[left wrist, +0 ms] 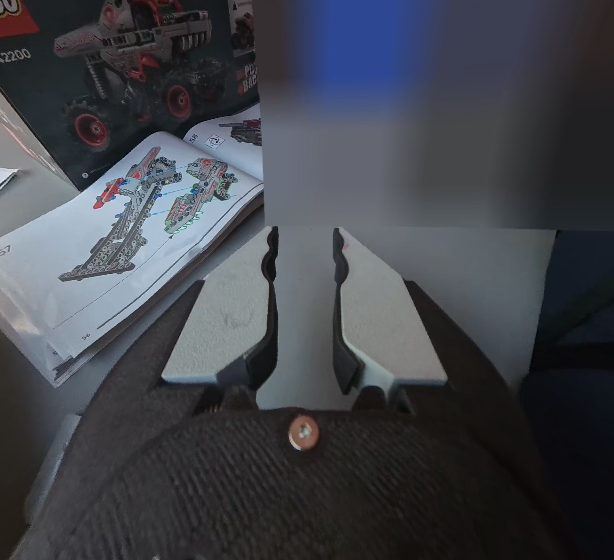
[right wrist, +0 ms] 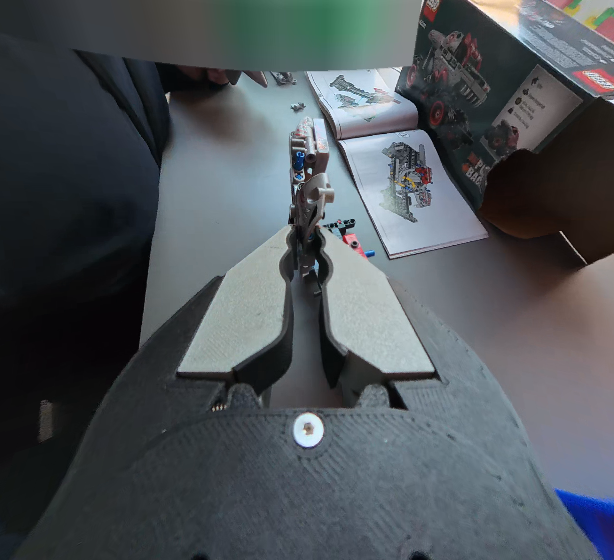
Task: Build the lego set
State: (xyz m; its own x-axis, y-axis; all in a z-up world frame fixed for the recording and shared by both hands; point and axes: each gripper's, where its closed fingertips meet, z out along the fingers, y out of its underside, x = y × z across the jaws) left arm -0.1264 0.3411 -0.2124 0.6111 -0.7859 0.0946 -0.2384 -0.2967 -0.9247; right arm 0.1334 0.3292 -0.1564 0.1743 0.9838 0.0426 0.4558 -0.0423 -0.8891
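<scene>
Two grippers appear, one per wrist view. The right gripper [right wrist: 306,235] is clenched on a long grey lego assembly [right wrist: 307,175], its fingertips [right wrist: 288,238] pinching the near end. The assembly's long axis runs straight away from the gripper along the line of the fingers, so its far end, which carries red-marked panels, points toward the far side of the dark table [right wrist: 212,185]. Blue pins show on its left face about midway along. Whether its underside touches the table cannot be told.

Just right of the assembly's near end lie a few loose pieces [right wrist: 349,235], red, black and blue, on the table. Farther right of the assembly an open instruction booklet [right wrist: 412,192] lies flat, and beyond that booklet stands the dark set box [right wrist: 498,79] printed with a monster truck. Past the assembly's far end sit two small grey pieces [right wrist: 298,106], well apart from it, and a person's hand [right wrist: 212,76] reaches in near them. A dark sleeve fills the area left of the assembly.

The left gripper [left wrist: 305,238] is released, its jaws parted with only bare pale table [left wrist: 465,278] between them, grasping nothing. The assembly does not show in this view. Left of this gripper lies the booklet [left wrist: 109,238], open to a build diagram, with the box [left wrist: 126,55] standing behind it.
</scene>
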